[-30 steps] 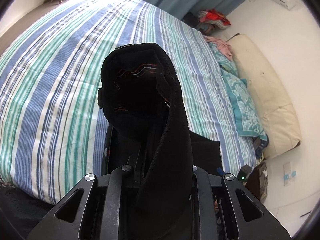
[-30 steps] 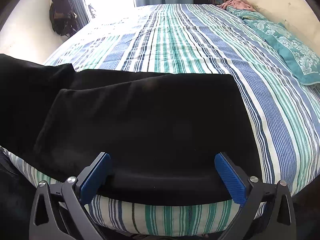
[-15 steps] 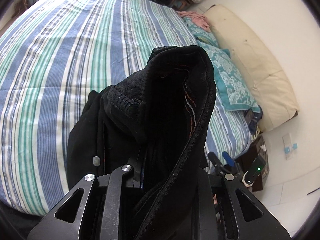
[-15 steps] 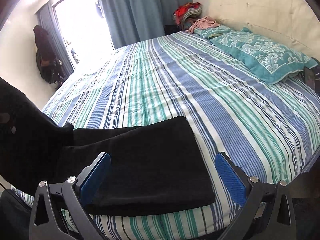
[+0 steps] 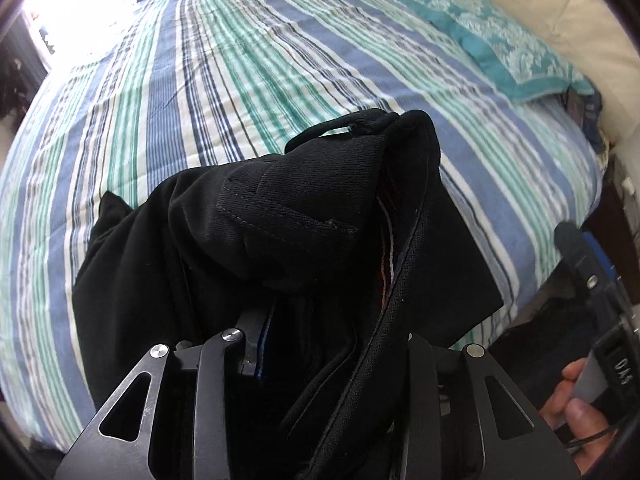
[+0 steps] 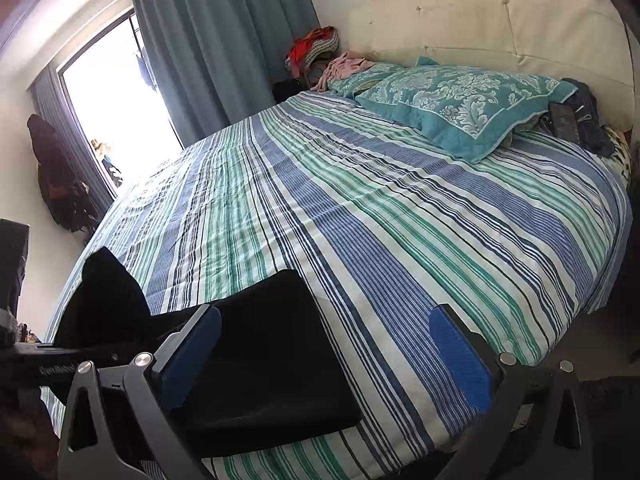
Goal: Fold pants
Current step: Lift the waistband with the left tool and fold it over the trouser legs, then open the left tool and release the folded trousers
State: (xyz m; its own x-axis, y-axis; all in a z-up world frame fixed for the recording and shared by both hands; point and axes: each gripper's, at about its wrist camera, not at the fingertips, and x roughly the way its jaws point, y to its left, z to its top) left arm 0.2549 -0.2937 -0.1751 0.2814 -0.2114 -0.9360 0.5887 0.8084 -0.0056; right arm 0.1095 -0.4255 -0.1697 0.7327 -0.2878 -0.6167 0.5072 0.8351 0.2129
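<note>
two tools hung over the striped bed (image 6: 360,208): left tool (image 5: 316,344) seemingly clamped the black pants (image 5: 280,232); right tool (image 6: 324,344) gaped, holding nothing.

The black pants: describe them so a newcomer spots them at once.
Find the blue, green and white striped bedspread. At its near edge lie the black pants, partly folded flat, one end lifted in the left gripper. They are the only plain black cloth on the stripes.
</note>
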